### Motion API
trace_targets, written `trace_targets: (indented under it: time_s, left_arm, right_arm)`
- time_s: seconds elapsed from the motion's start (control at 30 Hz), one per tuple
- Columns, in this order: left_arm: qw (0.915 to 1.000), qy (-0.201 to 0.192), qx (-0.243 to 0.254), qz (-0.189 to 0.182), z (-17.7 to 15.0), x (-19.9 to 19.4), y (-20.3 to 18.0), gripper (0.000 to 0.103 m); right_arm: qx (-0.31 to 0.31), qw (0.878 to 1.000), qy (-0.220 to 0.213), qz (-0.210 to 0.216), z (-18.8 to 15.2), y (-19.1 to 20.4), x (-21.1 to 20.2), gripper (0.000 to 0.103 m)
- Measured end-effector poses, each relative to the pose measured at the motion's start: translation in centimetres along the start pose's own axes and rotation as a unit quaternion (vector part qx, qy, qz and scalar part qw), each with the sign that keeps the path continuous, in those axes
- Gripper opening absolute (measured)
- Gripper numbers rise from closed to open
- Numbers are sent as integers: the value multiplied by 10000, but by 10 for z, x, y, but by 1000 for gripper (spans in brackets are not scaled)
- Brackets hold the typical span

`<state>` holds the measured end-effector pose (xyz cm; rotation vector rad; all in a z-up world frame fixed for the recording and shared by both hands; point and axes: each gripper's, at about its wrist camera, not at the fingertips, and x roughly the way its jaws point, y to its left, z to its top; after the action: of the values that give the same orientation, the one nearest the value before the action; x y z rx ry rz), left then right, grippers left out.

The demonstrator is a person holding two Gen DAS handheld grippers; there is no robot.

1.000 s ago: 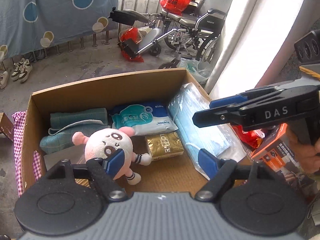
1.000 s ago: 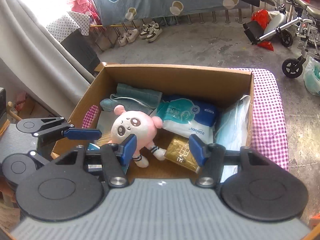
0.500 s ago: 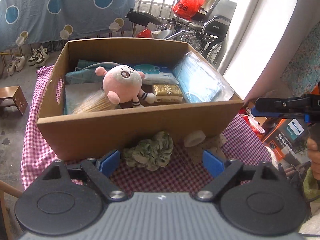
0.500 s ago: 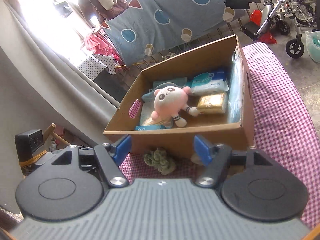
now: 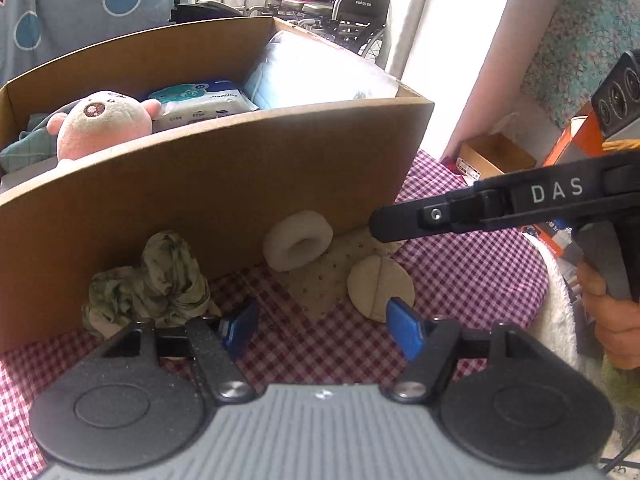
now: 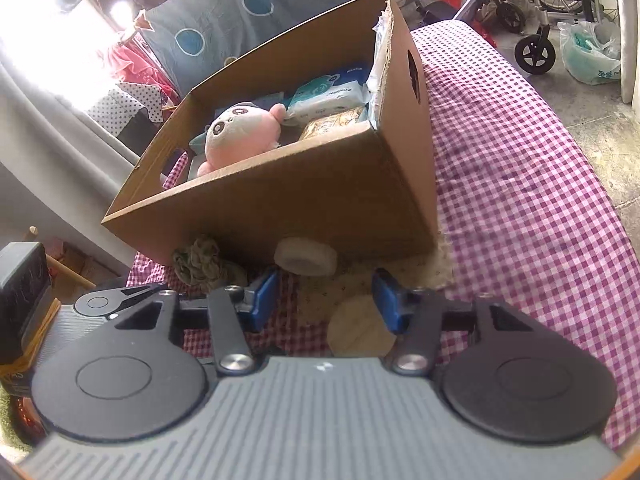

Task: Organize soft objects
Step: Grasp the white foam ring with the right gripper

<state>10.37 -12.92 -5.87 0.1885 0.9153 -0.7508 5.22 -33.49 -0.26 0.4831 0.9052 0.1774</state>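
Two grippers, both pitched steeply down over the checked cloth (image 5: 460, 276) in front of the cardboard box (image 5: 224, 184). Left gripper (image 5: 320, 326) low above the cloth, jaws apart and just now narrowing, nothing between the blue pads; right pad (image 5: 404, 328) overlapping the near edge of the round beige pad (image 5: 376, 284), contact impossible to tell. Right gripper (image 6: 326, 300) likewise spread, also just closing in, nothing pinched; round beige pad (image 6: 356, 328) low between its fingers, its right edge hidden behind the right pad. Seen from the left wrist, the right gripper (image 5: 384, 224) reaching in from the right, tip near the box's corner, a bare hand (image 5: 612, 320) wrapped round its grip.

Loose soft things all on the cloth against the box's front wall: crumpled green scrunchie (image 5: 156, 284) at the left, white foam ring (image 5: 298, 240) leaning on the cardboard, speckled beige cloth (image 5: 320, 280) under ring and round pad. Inside the box: pink plush toy (image 5: 100, 124), wipes pack (image 5: 200, 104), bag of face masks (image 5: 316, 72), gold packet (image 6: 336, 124).
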Motion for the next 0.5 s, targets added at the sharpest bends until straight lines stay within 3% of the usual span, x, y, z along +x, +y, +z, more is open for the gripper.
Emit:
trace_targets:
  time_s: [0.07, 0.3, 0.4, 0.5]
  left_arm:
    - [10000, -54, 65, 49, 4, 7, -2, 62]
    - [9991, 24, 293, 315, 13, 31, -7, 60]
    - [9993, 11, 256, 271, 16, 37, -5, 60]
    - [9995, 6, 195, 255, 16, 38, -4, 60]
  right_arm:
    - [-225, 9997, -26, -6, 3, 3, 9, 44]
    - [-1188, 9928, 131, -40, 8, 21, 41, 32]
    - [-1108, 9935, 260, 58, 8, 19, 52, 24]
    - [-795, 9962, 327, 166, 11, 15, 54, 24]
